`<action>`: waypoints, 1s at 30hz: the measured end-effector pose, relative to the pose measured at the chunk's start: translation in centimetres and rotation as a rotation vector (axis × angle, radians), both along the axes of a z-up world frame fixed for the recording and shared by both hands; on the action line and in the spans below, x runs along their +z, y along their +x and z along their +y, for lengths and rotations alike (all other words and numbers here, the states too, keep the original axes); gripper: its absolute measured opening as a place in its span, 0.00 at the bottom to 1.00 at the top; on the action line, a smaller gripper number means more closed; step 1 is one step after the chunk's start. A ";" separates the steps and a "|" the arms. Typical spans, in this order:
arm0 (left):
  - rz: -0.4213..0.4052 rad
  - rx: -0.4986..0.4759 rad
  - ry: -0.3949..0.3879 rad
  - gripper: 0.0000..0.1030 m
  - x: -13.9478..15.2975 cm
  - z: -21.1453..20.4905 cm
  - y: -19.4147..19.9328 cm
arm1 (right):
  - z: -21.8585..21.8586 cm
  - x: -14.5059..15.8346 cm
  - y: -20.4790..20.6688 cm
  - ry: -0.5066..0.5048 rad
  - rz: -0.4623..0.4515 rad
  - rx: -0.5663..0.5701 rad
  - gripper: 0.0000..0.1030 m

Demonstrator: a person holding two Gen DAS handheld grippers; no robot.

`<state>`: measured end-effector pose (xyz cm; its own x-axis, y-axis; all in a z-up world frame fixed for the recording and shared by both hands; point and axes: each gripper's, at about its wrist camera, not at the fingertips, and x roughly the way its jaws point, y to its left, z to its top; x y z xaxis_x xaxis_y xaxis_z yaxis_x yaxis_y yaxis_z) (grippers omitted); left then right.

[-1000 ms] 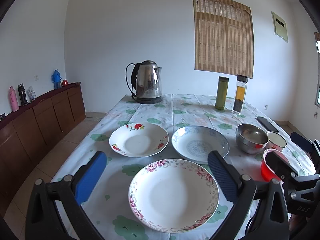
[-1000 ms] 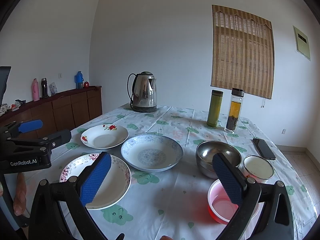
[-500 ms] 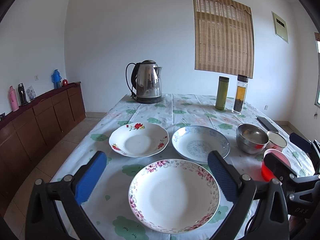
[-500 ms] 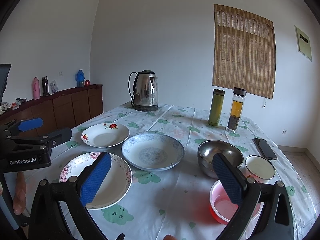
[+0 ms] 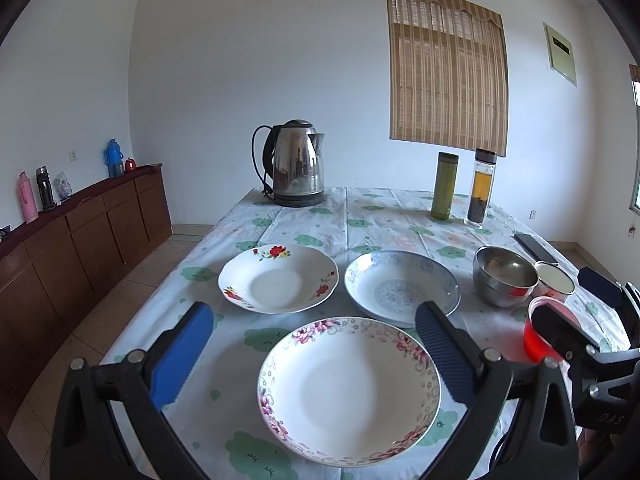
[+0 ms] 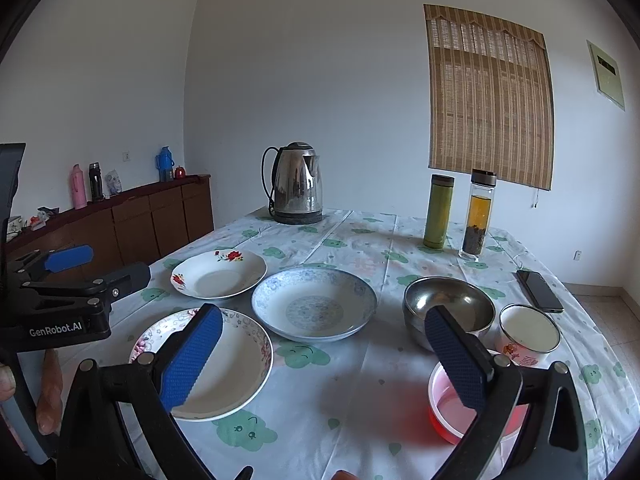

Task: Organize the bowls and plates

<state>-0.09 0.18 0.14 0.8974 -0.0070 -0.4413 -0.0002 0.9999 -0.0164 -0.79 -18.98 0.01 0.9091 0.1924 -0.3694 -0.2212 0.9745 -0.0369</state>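
Three plates lie on the flowered tablecloth. A pink-flowered plate [image 5: 349, 390] [image 6: 218, 364] is nearest, a red-flowered plate [image 5: 278, 278] [image 6: 219, 274] sits far left, and a blue-patterned plate [image 5: 402, 288] [image 6: 314, 304] is beside it. To the right stand a steel bowl [image 5: 505, 276] [image 6: 448, 308], a white enamel cup [image 5: 554, 280] [image 6: 528, 330] and a red plastic bowl [image 5: 534, 340] [image 6: 452, 408]. My left gripper [image 5: 314, 348] hangs open above the pink-flowered plate. My right gripper [image 6: 320, 354] is open over the cloth between that plate and the red bowl. Neither holds anything.
A steel kettle [image 5: 294, 170] stands at the table's far end, with a green flask [image 5: 444, 186] and a glass tea bottle [image 5: 482, 188] far right. A black phone [image 6: 539, 290] lies by the right edge. A wooden sideboard [image 5: 80, 240] lines the left wall.
The right gripper has drifted slightly upward and closer to the table. The left gripper and all dishes stay where they were.
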 end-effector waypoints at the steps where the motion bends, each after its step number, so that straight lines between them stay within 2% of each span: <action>1: 0.000 0.000 0.000 1.00 0.0 0.0 0.0 | 0.0 0.0 0.0 0.005 0.000 0.004 0.99; 7: 0.000 0.000 0.000 1.00 0.0 0.0 0.0 | -0.2 0.0 0.0 0.031 -0.001 0.017 0.99; 22: 0.004 0.004 -0.002 1.00 -0.3 0.3 0.1 | 0.3 -0.2 0.0 0.011 0.002 0.024 0.99; 30: 0.030 0.019 -0.008 1.00 -1.5 0.9 1.0 | 1.1 -0.6 0.5 -0.001 0.016 0.041 0.99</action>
